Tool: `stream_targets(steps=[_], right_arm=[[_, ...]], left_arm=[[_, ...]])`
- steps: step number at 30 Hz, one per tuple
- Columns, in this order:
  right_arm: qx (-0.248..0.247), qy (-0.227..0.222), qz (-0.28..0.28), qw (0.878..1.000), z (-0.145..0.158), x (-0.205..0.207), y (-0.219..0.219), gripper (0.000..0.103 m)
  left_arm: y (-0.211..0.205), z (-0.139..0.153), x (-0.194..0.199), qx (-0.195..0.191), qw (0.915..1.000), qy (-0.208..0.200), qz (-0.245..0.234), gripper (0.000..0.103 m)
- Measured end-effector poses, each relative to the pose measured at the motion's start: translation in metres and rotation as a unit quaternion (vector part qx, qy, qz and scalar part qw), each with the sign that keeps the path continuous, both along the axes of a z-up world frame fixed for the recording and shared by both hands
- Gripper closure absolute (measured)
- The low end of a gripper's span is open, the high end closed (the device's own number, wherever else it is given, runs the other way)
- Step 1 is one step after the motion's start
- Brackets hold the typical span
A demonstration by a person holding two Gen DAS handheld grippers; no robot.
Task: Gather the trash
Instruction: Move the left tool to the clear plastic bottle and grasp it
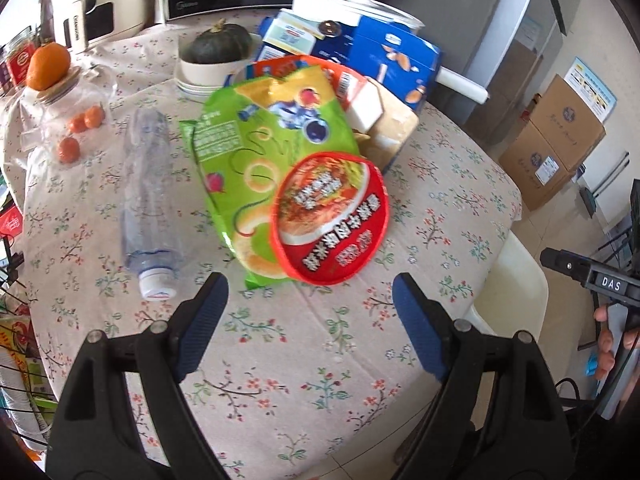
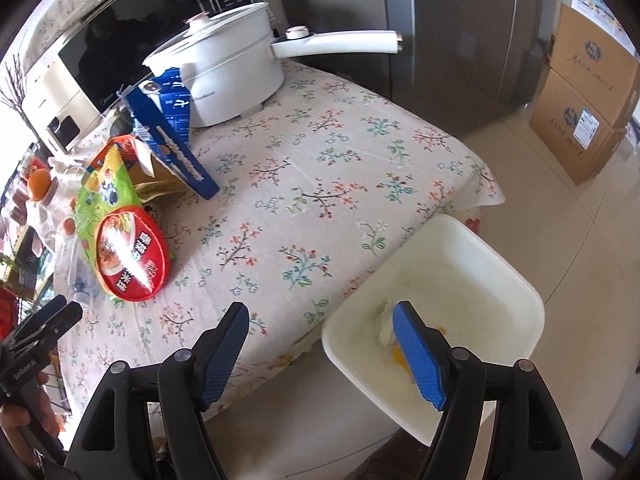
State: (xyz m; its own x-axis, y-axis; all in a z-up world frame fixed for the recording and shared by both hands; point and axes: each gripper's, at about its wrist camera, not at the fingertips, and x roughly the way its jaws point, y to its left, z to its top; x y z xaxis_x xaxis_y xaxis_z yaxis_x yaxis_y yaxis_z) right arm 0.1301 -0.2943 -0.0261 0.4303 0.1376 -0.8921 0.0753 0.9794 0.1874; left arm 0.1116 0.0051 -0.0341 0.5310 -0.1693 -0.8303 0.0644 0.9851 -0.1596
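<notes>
The round red printed noodle-bowl lid (image 1: 330,220) serves as landmark: it lies on the floral-clothed worktop (image 1: 304,360), overlapping the near end of a green crinkled snack bag (image 1: 256,152). A clear empty plastic bottle (image 1: 146,196) lies just left of the lid, cap toward the camera. The left gripper (image 1: 310,292) hangs just short of the lid, fingers apart and empty. The right gripper (image 2: 320,320), fingers likewise apart and empty, is well right of the lid, over the rim of a white plastic bin (image 2: 500,276). Probably best: pinch the lid's raised near edge, lifting gently so the bag stays put.
</notes>
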Motion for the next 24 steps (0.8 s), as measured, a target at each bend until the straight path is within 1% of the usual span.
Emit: stream_targets(steps=[4, 7, 12, 15, 17, 21, 23, 24], right_arm=[[0.001, -0.001, 0.024, 1.0, 0.0, 0.015, 0.035, 0.027], [0.003, -0.002, 0.04, 0.999, 0.0, 0.027, 0.059, 0.027], [0.005, -0.003, 0.074, 0.997, -0.005, 0.047, 0.098, 0.027], [0.0, 0.003, 0.091, 0.996, -0.011, 0.059, 0.114, 0.027], [-0.004, 0.005, 0.1, 0.995, -0.016, 0.066, 0.121, 0.027], [-0.013, 0.016, 0.114, 0.993, -0.026, 0.078, 0.131, 0.027], [-0.019, 0.023, 0.119, 0.992, -0.032, 0.084, 0.135, 0.027], [-0.02, 0.025, 0.12, 0.992, -0.035, 0.086, 0.136, 0.027]], left_arm=[[0.035, 0.0, 0.015, 0.005, 0.9994, 0.004, 0.035, 0.019], [0.062, -0.004, 0.034, 0.01, 0.9981, 0.014, 0.059, 0.019], [0.104, -0.023, 0.077, -0.013, 0.994, 0.053, 0.095, 0.019], [0.122, -0.035, 0.098, -0.025, 0.9908, 0.076, 0.11, 0.019], [0.129, -0.042, 0.111, -0.029, 0.9892, 0.088, 0.114, 0.019], [0.129, -0.06, 0.131, -0.031, 0.9873, 0.115, 0.105, 0.02], [0.128, -0.07, 0.135, -0.028, 0.9857, 0.13, 0.103, 0.025], [0.128, -0.073, 0.136, -0.029, 0.985, 0.136, 0.103, 0.03]])
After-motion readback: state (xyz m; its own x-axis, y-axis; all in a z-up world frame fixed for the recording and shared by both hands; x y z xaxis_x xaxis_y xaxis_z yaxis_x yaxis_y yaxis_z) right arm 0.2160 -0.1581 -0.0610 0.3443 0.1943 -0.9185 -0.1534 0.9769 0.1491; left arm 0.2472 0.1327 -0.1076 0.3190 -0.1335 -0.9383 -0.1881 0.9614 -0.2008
